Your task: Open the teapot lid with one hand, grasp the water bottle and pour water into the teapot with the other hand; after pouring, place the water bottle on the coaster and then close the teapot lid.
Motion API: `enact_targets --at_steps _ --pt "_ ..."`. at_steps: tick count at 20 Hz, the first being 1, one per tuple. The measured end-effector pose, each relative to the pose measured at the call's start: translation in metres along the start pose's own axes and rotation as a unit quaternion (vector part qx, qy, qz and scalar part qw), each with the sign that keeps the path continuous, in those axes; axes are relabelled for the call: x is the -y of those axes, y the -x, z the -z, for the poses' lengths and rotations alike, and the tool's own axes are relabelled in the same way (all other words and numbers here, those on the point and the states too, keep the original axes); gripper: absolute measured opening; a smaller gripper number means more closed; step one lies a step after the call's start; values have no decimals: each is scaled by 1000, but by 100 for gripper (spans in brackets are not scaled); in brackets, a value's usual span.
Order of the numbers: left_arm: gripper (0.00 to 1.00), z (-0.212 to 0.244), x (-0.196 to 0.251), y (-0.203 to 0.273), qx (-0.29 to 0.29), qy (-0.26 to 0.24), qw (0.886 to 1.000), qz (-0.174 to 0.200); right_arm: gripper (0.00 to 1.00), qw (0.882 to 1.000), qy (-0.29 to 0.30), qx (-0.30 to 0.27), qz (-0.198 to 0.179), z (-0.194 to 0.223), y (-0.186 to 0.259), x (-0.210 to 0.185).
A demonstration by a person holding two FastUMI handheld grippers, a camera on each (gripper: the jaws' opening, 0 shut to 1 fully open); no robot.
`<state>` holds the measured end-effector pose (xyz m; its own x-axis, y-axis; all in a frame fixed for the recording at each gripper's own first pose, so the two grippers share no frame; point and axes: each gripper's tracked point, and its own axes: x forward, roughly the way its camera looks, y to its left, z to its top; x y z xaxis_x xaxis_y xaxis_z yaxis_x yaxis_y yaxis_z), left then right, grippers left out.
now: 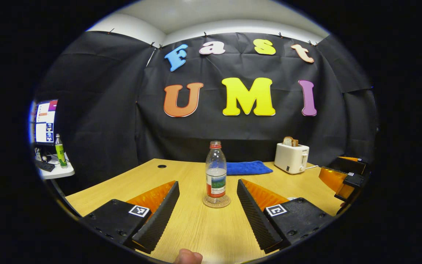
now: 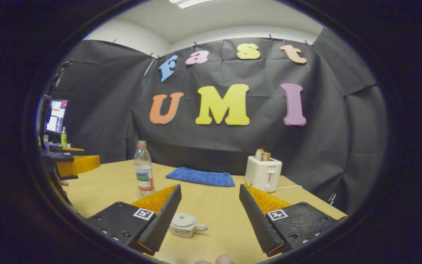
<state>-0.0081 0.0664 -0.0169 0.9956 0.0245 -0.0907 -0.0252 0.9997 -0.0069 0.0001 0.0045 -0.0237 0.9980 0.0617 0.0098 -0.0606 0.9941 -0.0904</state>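
A clear water bottle (image 1: 215, 172) with a red cap stands upright on a round coaster (image 1: 216, 202) in the left gripper view, a short way ahead of my open left gripper (image 1: 207, 207) and apart from its fingers. The right gripper view has the same bottle (image 2: 144, 169) at the left. A small white teapot (image 2: 185, 224) with its lid on sits on the table just ahead of my open right gripper (image 2: 210, 211), close to the left finger. The right gripper (image 1: 344, 176) is at the right edge of the left gripper view; the left gripper (image 2: 70, 163) is at the left edge of the right gripper view.
A blue cloth (image 1: 247, 167) lies at the back of the wooden table (image 1: 192, 227). A white toaster (image 1: 291, 157) with bread in it stands at the back right. A side desk (image 1: 55, 170) with a monitor and a green bottle is off the table's left.
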Motion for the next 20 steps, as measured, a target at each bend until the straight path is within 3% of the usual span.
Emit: enact_targets --at_steps 6,11,18,20 --pt "99 -20 49 11 29 -14 999 23 95 999 -10 5 48 -5 33 31" --pt "99 -24 60 19 44 -41 998 24 95 999 -20 -10 50 2 37 29" --pt "97 -28 50 21 45 -36 998 11 96 998 -27 -12 50 -3 36 21" --pt "92 -28 48 22 46 -35 998 10 97 998 -28 -11 51 -6 35 18"
